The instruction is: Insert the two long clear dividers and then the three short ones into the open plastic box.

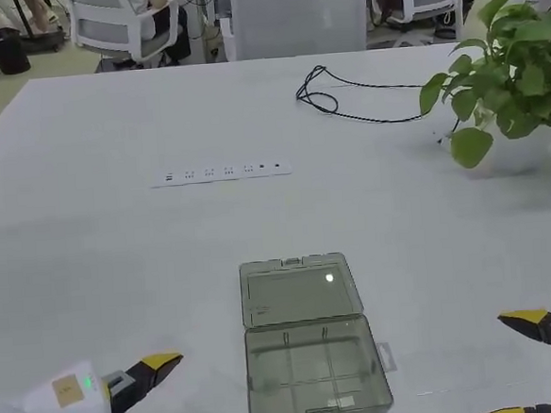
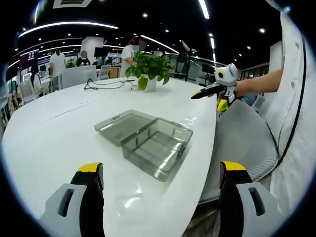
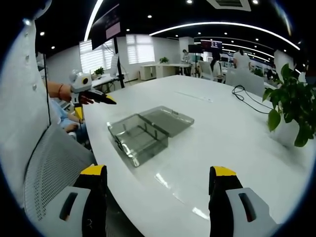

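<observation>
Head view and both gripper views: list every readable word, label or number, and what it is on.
None can be read.
power strip: socket markings, too small to read.
open plastic box, lid: faint mark near its left edge, too blurred.
hanging screen: picture blurred, no legible text.

The white table (image 1: 90, 257) bears an open plastic box (image 1: 310, 355), power strip (image 1: 221, 172), cable (image 1: 317, 98) and plant (image 1: 507, 67).

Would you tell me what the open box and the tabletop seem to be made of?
The smoke-grey hinged box looks like glossy, translucent hard plastic: its lid catches a light spot and the white tabletop shows through. That tabletop is probably smooth semi-gloss laminate, since it mirrors the ceiling lights.
</observation>
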A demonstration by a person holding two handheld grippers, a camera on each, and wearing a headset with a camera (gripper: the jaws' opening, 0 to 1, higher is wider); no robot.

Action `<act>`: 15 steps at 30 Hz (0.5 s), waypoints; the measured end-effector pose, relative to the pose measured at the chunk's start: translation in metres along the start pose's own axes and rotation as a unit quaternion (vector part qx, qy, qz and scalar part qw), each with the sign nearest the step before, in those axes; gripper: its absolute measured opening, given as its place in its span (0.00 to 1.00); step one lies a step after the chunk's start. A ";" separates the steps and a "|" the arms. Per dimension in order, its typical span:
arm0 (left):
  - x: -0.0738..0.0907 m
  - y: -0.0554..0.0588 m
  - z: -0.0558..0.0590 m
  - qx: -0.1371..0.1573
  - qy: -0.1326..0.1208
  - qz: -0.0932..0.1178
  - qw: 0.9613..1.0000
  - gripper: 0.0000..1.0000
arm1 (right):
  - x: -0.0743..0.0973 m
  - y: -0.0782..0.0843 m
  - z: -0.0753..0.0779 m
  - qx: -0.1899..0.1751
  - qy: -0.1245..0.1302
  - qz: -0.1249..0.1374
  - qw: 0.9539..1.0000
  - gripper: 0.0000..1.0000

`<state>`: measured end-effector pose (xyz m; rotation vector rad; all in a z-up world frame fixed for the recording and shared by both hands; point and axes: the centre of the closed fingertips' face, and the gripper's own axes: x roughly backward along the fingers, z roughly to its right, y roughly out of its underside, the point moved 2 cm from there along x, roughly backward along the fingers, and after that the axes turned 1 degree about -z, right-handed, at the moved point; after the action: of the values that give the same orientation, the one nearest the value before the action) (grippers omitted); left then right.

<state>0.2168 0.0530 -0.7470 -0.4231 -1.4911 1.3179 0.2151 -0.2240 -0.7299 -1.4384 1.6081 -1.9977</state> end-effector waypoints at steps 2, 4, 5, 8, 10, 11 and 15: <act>0.000 -0.001 -0.001 -0.001 0.001 0.001 1.000 1.00 | 0.001 0.001 0.001 -0.001 0.001 -0.002 1.000 0.86; -0.001 -0.002 -0.002 0.000 0.001 0.002 1.000 1.00 | 0.001 0.001 0.001 0.000 0.001 -0.003 1.000 0.86; -0.001 -0.002 -0.002 -0.002 0.003 0.000 1.000 1.00 | 0.001 0.001 0.001 -0.001 0.002 -0.002 1.000 0.86; -0.001 -0.001 -0.003 -0.004 0.005 -0.004 1.000 1.00 | 0.001 0.002 0.001 -0.003 0.002 -0.002 1.000 0.86; -0.002 0.001 -0.005 -0.003 0.006 -0.003 1.000 1.00 | 0.000 0.002 0.000 -0.004 0.002 -0.001 1.000 0.86; -0.002 0.001 -0.005 -0.002 0.006 -0.004 1.000 1.00 | -0.001 0.002 0.000 -0.004 0.002 -0.001 1.000 0.86; -0.002 0.003 -0.006 0.000 0.007 -0.008 1.000 0.99 | -0.002 0.002 0.000 -0.007 0.003 0.001 1.000 0.86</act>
<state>0.2220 0.0550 -0.7515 -0.4195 -1.4812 1.2999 0.2155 -0.2235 -0.7333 -1.4370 1.6276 -1.9949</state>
